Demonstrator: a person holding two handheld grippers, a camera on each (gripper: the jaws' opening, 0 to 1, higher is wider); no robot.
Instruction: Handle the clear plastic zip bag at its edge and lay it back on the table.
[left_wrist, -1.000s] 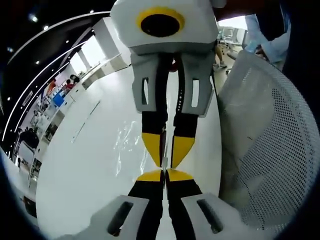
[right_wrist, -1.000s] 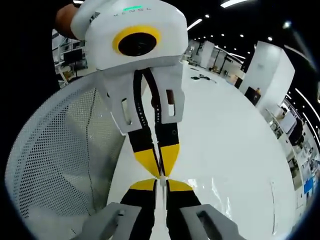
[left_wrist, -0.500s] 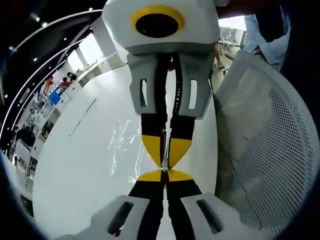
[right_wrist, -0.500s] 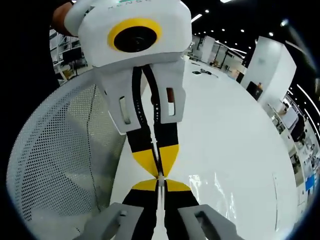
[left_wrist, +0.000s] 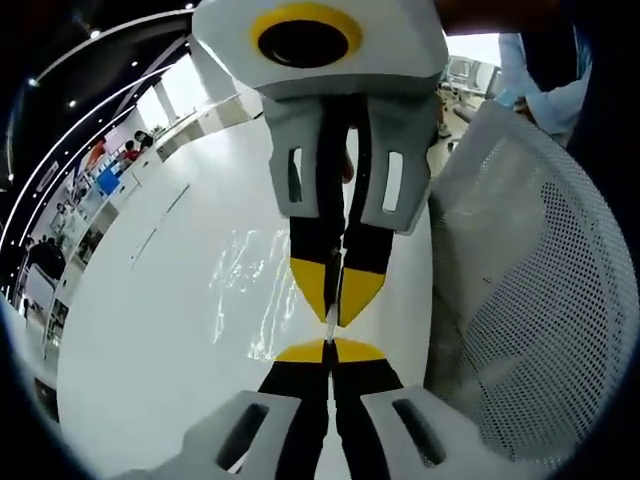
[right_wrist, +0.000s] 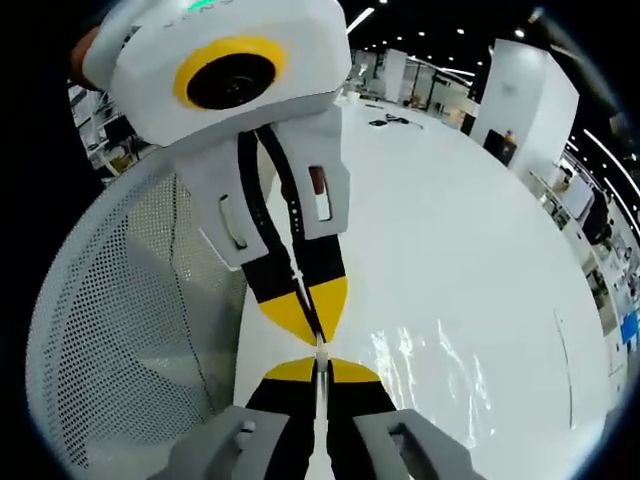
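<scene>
The clear zip bag hangs just above the white table, stretched between two grippers. The left gripper and the right gripper, tip to tip, each have their jaws pinched closed on the bag's edge. A white mesh basket stands beside them.

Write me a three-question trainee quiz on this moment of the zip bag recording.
1. True or false: the left claw and right claw face each other tip to tip, both shut.
2. What thin thing do both claws pinch?
3. In the left gripper view, the white mesh panel lies: A) right of the claws; B) left of them; C) on top of the bag.
Key: 1 true; 2 the edge of the clear bag; 3 A.
</scene>
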